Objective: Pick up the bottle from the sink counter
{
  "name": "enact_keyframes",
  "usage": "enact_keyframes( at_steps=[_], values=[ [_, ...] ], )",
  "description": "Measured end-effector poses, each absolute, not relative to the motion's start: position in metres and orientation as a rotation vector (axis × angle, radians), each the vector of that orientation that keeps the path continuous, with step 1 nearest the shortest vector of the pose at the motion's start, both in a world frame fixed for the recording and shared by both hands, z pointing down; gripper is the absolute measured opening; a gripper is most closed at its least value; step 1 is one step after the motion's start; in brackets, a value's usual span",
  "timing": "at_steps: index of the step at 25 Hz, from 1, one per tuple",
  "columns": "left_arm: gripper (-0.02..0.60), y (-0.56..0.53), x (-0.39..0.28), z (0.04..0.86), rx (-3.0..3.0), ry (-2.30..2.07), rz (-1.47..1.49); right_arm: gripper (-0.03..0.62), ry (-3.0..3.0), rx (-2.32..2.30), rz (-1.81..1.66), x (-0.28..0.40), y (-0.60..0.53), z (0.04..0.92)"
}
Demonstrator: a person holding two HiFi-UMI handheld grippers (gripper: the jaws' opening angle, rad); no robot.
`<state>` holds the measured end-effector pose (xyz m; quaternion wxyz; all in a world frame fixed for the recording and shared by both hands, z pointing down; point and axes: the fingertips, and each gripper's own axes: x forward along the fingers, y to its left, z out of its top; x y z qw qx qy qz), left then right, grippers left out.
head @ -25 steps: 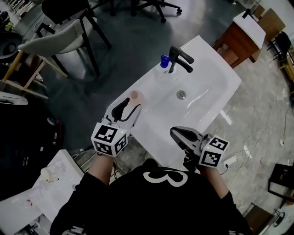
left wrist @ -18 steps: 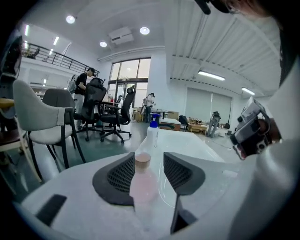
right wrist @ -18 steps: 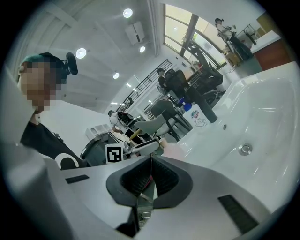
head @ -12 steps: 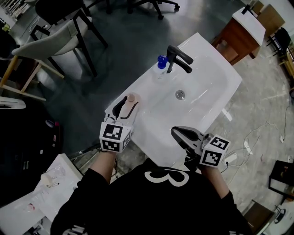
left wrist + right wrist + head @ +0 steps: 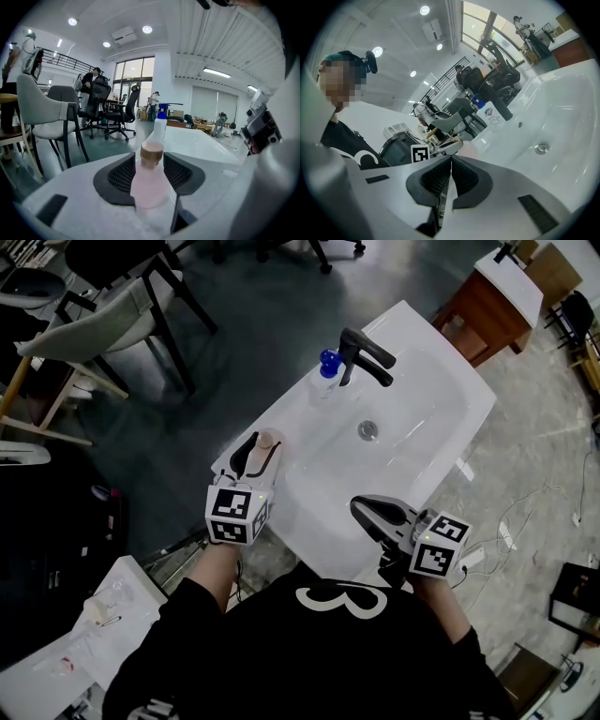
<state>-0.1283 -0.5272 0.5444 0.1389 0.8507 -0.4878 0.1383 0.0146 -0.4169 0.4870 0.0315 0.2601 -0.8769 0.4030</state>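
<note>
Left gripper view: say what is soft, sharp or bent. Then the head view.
Left gripper view: the pink bottle between the jaws is soft and pale, the grey chair behind sharper, ceiling lines bowed by the wide lens. Head view: even light, the white sink counter bright, hardly any shadow.

A dull grey floor spreads under a pale chair; wooden cabinet stands opposite, ceiling spotlights overhead.

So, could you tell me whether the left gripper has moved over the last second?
Yes. The left gripper has advanced along the white sink counter towards the black faucet; its jaws now flank the pink translucent bottle.
</note>
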Motion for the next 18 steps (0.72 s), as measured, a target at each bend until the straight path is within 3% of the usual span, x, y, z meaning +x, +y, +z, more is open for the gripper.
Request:
enact_keyframes(
  at_steps=[18],
  values=[
    [0.150, -0.531, -0.125, 0.544, 2.499, -1.478, 0.445, 0.014, -2.684, 0.772, 1.287, 0.013, -0.415, 0.498]
  ],
)
